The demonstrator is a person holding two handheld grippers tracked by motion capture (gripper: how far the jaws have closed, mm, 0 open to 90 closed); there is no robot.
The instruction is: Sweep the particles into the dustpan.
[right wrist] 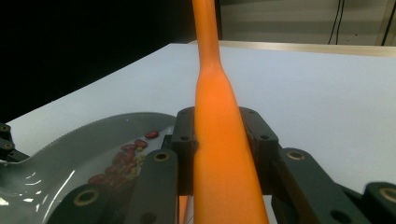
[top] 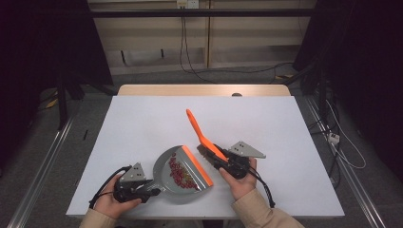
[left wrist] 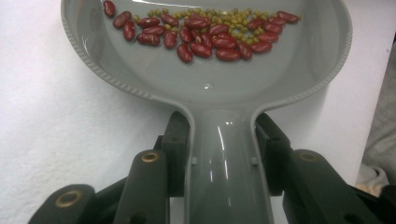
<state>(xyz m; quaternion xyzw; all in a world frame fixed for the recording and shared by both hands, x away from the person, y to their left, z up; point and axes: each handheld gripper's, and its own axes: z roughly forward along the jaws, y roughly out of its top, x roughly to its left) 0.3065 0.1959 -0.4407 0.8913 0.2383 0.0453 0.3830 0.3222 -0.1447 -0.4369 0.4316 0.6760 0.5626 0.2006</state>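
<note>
A grey dustpan (top: pixel 180 173) is gripped by its handle in the left tool (top: pixel 153 190), whose jaws are seen in the left gripper view clenched on either side of the handle (left wrist: pixel 229 172). Ahead of that tool, in the pan's bowl, red kidney beans (left wrist: pixel 205 37) and small green beans (left wrist: pixel 219 17) are gathered toward the far orange lip (top: pixel 197 165). The pan is rested on the white surface (top: pixel 142 123), just in front of the left tool.

An orange brush (top: pixel 202 135) is grasped by its handle in the right tool (top: pixel 219 159); in the right gripper view the jaws are closed tightly on the thick part of the handle (right wrist: pixel 219 140), with the thin end pointed up and away from the tool. The dustpan lies just to the left of the right tool, close beside it.

The sweeping appears largely finished, since no loose beans are seen on the surface. For the step to be done well, the pan should be kept level and steady so that nothing rolls over the lip, and the brush should be kept clear of the beans while the pan is lifted slowly
</note>
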